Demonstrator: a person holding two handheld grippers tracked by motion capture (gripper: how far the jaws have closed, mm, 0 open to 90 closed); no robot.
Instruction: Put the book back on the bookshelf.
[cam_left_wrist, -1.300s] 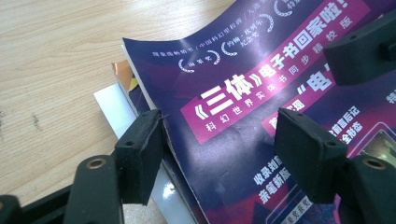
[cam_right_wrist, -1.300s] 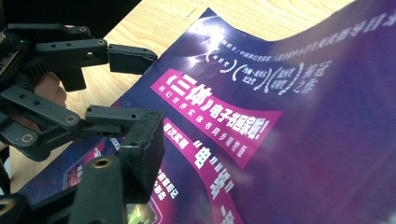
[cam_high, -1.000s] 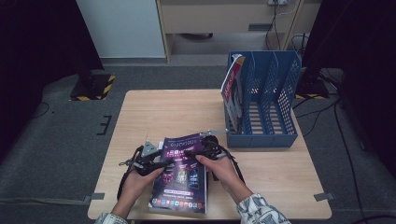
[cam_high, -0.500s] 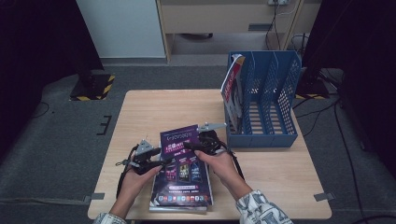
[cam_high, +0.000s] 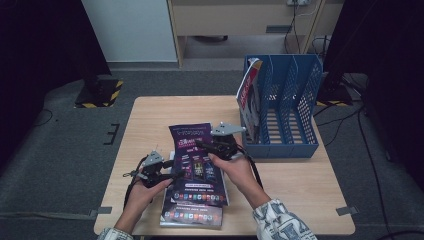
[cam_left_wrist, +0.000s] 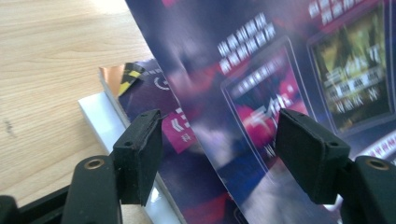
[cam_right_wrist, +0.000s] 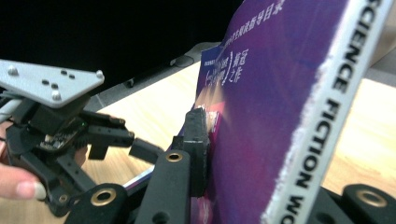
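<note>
Since a second ago the glossy purple magazine (cam_high: 196, 159) has come up off the stack and tipped more upright, its top edge now leaning toward the blue perforated plastic file rack (cam_high: 286, 107), and the right gripper (cam_high: 216, 146) has travelled with it. That right gripper is clamped on the magazine's spine edge; the right gripper view shows one black pad pressed flat on the purple cover next to the white spine (cam_right_wrist: 322, 116) printed SCIENCE FICTION. Left gripper (cam_high: 167, 175) sits on the side of the magazine away from the rack, jaws apart, straddling the lower left edge of the cover without pinching it, per the left gripper view. Magazine long axis runs from the person toward the far table edge, and the rack lies beyond it to the right, so the right hand (cam_high: 235, 167) is the nearer one to carry it there. A second similar dark glossy magazine (cam_high: 192, 215) lies flat on the light wooden table (cam_high: 150, 120) beneath it, on the side away from the rack. One red-and-white magazine (cam_high: 248, 92) already stands in the rack's leftmost slot. Cover looks thin, slick and floppy; rack looks rigid with upright dividers.
</note>
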